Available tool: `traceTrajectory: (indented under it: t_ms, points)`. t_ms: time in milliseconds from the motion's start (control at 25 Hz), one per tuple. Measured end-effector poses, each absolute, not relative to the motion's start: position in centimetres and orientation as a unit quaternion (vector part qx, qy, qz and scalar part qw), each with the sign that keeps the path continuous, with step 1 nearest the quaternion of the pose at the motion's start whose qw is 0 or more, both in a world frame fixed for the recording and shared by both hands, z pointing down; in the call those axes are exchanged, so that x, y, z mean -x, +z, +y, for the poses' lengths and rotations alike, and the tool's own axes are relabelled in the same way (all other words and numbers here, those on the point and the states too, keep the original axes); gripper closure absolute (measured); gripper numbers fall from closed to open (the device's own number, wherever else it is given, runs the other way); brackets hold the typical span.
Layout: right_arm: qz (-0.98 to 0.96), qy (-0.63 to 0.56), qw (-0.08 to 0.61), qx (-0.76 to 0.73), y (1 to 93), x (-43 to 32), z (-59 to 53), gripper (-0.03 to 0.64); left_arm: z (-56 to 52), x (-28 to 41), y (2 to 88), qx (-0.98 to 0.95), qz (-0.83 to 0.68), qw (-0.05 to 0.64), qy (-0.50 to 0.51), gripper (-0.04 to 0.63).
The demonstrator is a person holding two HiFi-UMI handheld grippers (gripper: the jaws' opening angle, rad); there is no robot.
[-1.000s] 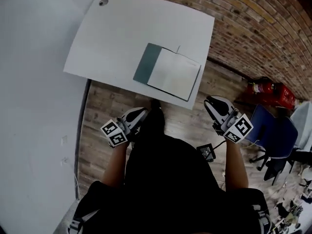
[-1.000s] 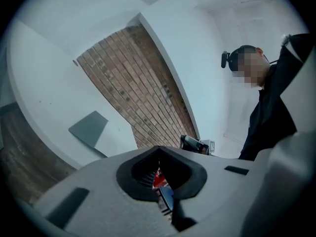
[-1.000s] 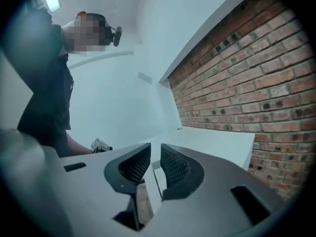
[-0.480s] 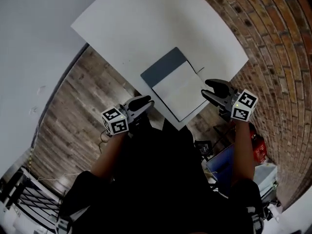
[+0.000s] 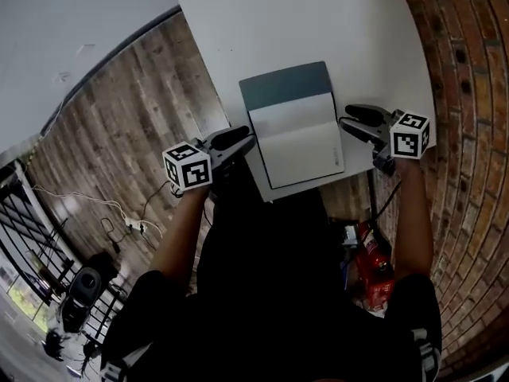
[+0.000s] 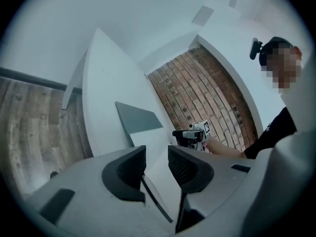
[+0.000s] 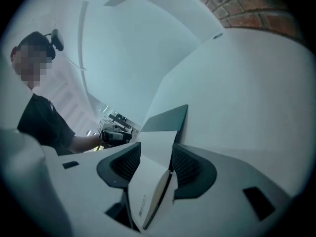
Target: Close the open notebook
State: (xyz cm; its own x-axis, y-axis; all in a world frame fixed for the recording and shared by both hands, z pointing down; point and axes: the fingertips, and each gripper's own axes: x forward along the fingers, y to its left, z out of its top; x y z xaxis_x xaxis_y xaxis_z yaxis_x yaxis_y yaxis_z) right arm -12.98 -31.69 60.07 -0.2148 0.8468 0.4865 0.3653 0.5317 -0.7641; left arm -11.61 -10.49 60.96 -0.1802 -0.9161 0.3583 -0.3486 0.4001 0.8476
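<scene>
The open notebook (image 5: 298,138) lies on the white table (image 5: 238,22) near its front edge, teal cover (image 5: 285,84) spread at the far side and white page toward me. My left gripper (image 5: 242,143) is at the notebook's left edge, jaws opening. In the left gripper view the notebook's (image 6: 140,120) thin edge shows between those jaws, untouched by the pads. My right gripper (image 5: 350,119) is at the right edge, jaws opening wide. In the right gripper view the corner of the page block (image 7: 150,191) stands between the pads, not pressed.
A brick wall (image 5: 469,94) runs along the right of the table. Wooden floor (image 5: 119,118) lies to the left, with cables (image 5: 131,225) on it. A red extinguisher (image 5: 370,261) stands under the table's front right. The person's dark torso fills the lower middle.
Both grippers came forward from in front of the table to the notebook's two sides, and their jaws opened. The head view swung round, so the table now sits upper right.
</scene>
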Motion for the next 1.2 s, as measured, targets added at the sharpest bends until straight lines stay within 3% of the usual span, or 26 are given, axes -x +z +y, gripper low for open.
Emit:
traceTrajectory:
  t_ms: [440, 680, 1200]
  points:
    - [-0.678, 0.245, 0.547, 0.427, 63.4, 14.1, -31.3, 0.423, -10.2, 12.8, 62.9, -0.370, -0.718, 0.501, -0.311, 0.466]
    - [-0.673, 0.245, 0.553, 0.427, 63.3, 15.3, -30.9, 0.426, -10.9, 13.0, 63.9, -0.351, -0.707, 0.527, -0.315, 0.466]
    - [-0.674, 0.261, 0.556, 0.411, 63.4, 15.2, -30.5, 0.548, -11.9, 13.9, 63.4, -0.368, -0.713, 0.509, -0.311, 0.468]
